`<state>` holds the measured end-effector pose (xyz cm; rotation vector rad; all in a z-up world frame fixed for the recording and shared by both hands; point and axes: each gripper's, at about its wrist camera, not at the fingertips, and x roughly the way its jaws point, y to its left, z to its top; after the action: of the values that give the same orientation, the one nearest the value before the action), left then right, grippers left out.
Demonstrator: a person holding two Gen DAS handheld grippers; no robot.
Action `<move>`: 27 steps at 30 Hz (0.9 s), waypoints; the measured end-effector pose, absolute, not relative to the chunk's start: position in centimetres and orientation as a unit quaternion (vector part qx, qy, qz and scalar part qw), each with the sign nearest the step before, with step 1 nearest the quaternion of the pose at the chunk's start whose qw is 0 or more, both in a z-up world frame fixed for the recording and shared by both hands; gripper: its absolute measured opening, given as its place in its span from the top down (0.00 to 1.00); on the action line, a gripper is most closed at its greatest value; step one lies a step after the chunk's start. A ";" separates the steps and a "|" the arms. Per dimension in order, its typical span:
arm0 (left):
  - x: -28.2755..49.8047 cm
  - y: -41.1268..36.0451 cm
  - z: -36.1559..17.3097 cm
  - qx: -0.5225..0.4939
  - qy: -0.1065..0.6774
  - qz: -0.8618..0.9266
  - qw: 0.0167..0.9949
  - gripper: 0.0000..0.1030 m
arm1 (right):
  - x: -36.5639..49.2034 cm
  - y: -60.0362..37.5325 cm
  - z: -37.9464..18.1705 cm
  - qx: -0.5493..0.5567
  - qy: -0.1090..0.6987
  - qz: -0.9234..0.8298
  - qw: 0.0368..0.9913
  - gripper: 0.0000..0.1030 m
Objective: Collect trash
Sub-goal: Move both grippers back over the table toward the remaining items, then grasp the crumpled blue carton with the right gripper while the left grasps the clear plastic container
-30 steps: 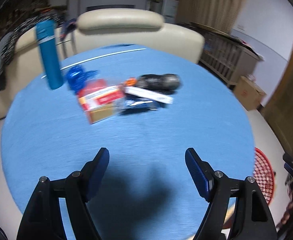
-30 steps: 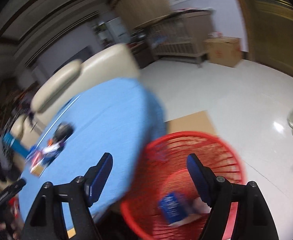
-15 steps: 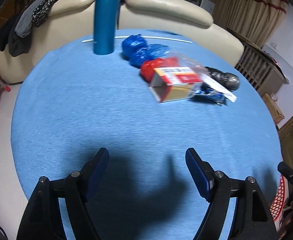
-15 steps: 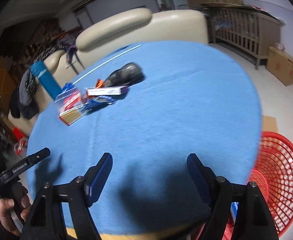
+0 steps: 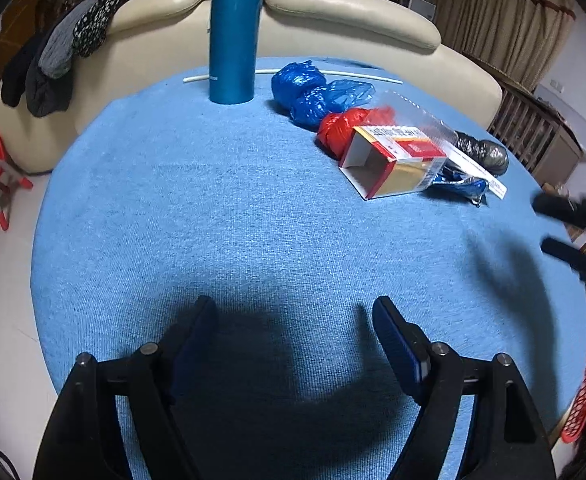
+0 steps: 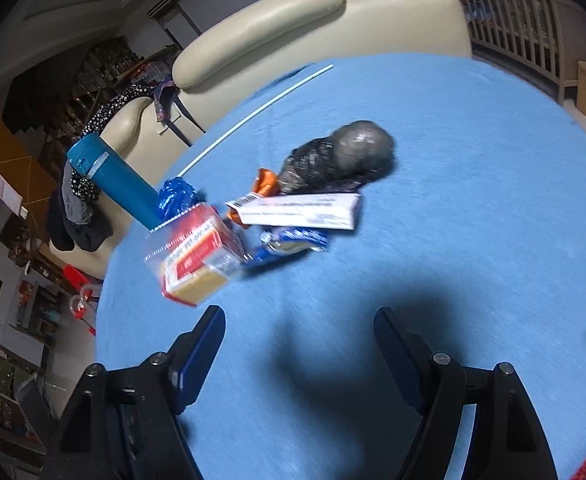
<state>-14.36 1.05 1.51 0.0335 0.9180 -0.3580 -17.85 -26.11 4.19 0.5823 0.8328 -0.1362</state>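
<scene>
A heap of trash lies on the round blue table (image 5: 173,220): two blue bags (image 5: 317,92), a red bag (image 5: 343,128), a red-and-white carton (image 5: 393,160) in clear wrap, a black bag (image 5: 481,150), a long white box (image 5: 481,172) and a blue wrapper (image 5: 459,186). My left gripper (image 5: 293,320) hovers low over bare cloth well short of the heap, its jaws opening with nothing between them. My right gripper (image 6: 299,332) is open and empty, just short of the carton (image 6: 197,256), blue wrapper (image 6: 293,240), white box (image 6: 301,210) and black bag (image 6: 341,160). An orange wrapper (image 6: 265,182) peeks out.
A tall teal bottle (image 5: 233,36) stands at the table's far side beside a thin white stick (image 5: 353,75). A cream sofa (image 5: 333,4) with clothes draped on it curves behind. The red mesh basket (image 5: 581,404) sits on the floor off the table's right edge.
My right gripper swung from above the red basket across the table to the trash heap. My left gripper shifted left and lower, so the heap now lies to its right; its jaws widened slightly.
</scene>
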 end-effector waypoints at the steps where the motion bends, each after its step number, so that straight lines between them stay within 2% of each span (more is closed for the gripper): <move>1: -14.4 0.9 1.5 0.019 0.439 -0.172 0.882 0.18 | -17.3 -26.1 4.1 0.285 0.400 -0.063 0.869 0.23; 14: -14.6 0.1 1.2 0.048 0.440 -0.174 0.879 0.10 | -9.7 -27.0 1.0 0.326 0.422 -0.085 0.842 0.23; 15: -14.7 0.0 1.2 0.050 0.440 -0.174 0.879 0.10 | -9.3 -26.8 1.1 0.316 0.425 -0.089 0.844 0.32; 16: -14.7 0.0 1.2 0.052 0.440 -0.173 0.879 0.10 | -9.0 -26.7 1.1 0.306 0.430 -0.092 0.844 0.55; 18: -14.8 -0.1 1.1 0.054 0.441 -0.172 0.879 0.10 | -8.9 -26.9 0.9 0.313 0.432 -0.083 0.842 0.56; 19: -14.8 -0.1 1.1 0.055 0.440 -0.172 0.879 0.10 | -9.0 -26.9 0.9 0.311 0.433 -0.078 0.842 0.61; 23: -15.0 -0.3 1.0 0.058 0.441 -0.169 0.880 0.10 | -10.7 -27.0 1.1 0.304 0.430 -0.065 0.848 0.71; 27: -14.7 -0.2 1.1 0.051 0.446 -0.170 0.877 0.10 | -13.7 -27.5 1.3 0.298 0.424 -0.053 0.854 0.74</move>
<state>-14.71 -0.21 1.08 0.1060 0.9306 -0.3556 -13.67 -27.48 1.28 0.6275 0.8916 -0.1125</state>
